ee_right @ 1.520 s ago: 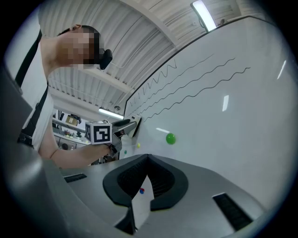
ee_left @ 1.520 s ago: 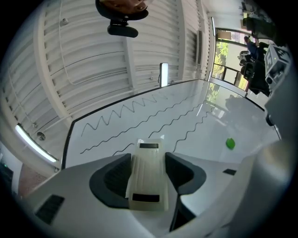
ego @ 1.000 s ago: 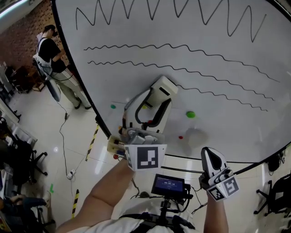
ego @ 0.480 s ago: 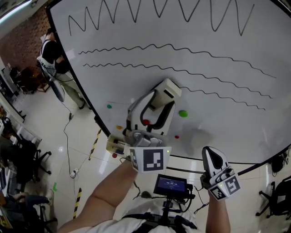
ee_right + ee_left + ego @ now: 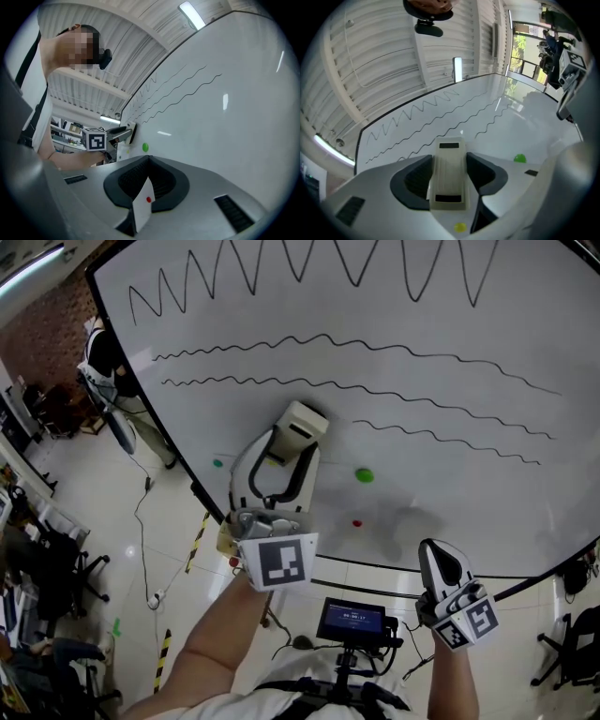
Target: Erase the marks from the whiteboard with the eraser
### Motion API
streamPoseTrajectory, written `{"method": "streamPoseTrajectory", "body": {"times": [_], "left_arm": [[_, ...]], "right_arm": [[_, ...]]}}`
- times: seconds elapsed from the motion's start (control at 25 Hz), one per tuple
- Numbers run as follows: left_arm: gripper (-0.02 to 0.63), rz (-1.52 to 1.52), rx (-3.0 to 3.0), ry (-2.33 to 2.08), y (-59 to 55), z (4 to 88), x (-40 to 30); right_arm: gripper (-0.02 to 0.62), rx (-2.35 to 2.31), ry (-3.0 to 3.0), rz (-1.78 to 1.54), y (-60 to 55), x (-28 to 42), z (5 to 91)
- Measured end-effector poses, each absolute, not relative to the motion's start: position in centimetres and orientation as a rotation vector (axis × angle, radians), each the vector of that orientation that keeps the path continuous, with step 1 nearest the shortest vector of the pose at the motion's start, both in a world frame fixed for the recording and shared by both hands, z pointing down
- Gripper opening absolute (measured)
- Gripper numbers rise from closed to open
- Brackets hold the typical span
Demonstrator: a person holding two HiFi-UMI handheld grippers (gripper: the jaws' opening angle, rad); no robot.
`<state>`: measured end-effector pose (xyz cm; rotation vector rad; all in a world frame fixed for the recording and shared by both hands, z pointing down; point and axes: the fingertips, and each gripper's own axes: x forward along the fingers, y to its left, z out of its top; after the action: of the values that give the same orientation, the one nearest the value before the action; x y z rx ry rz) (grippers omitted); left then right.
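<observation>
Head view, from the left: a person [image 5: 101, 357] stands beyond the edge of the whiteboard [image 5: 487, 502] and has no part in the job. A zigzag [image 5: 281, 268] runs along the top of the board. Under it are two long wavy lines [image 5: 281, 341], and a shorter third wavy line [image 5: 441, 439] lies lower right.

The left tongs [image 5: 281, 460] are closed on the eraser [image 5: 298, 426], with the pads tight against its two long sides (the left gripper view shows this plainly). The eraser's face appears to lie against the board, just under the second wavy line.

Half a second ago the eraser sat at the left end of the short third line. Now it stands further left, with bare board between it and that line's start. I judge that the stroke has carried it off the mark, not along it. The third line looks no shorter and every other mark is whole, so the task seems to be in its early part.

Right of the eraser sit a green magnet [image 5: 364, 475] and a red magnet [image 5: 356, 522], near the wiping path and best steered round. At far right the right tongs [image 5: 441, 566] hang low, off the board. Their jaws are together on a small white card [image 5: 142, 208] with a red dot.
</observation>
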<state>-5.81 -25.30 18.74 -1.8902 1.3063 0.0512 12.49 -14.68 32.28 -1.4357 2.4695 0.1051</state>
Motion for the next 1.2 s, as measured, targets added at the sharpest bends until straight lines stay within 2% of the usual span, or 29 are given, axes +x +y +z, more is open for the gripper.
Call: {"method": "streamPoseTrajectory", "body": {"times": [0.12, 0.24, 0.56, 0.8, 0.96, 1.2], "left_arm": [[0.258, 0.070, -1.878, 1.450, -26.8, 18.3, -10.1], [0.259, -0.008, -1.851, 1.470, -26.7, 18.8, -11.1], [0.253, 0.032, -1.911, 1.303, -24.3, 18.4, -2.2], [0.255, -0.090, -1.873, 1.110, -21.5, 20.1, 3.6], [0.259, -0.187, -1.831, 1.019, -20.7, 21.5, 7.5], [0.259, -0.119, -1.780, 1.143, -22.2, 17.9, 3.9]], "right_arm": [[0.014, -1.433, 2.469, 0.112, -14.9, 12.5, 32.1], [0.014, -1.428, 2.474, 0.118, -14.8, 12.2, 32.0], [0.014, -1.426, 2.477, 0.103, -14.5, 13.7, 32.4], [0.014, -1.443, 2.449, 0.109, -13.5, 15.3, 32.1], [0.014, -1.444, 2.439, 0.090, -12.9, 19.2, 32.6], [0.014, -1.443, 2.429, 0.083, -13.6, 18.3, 32.8]]}}
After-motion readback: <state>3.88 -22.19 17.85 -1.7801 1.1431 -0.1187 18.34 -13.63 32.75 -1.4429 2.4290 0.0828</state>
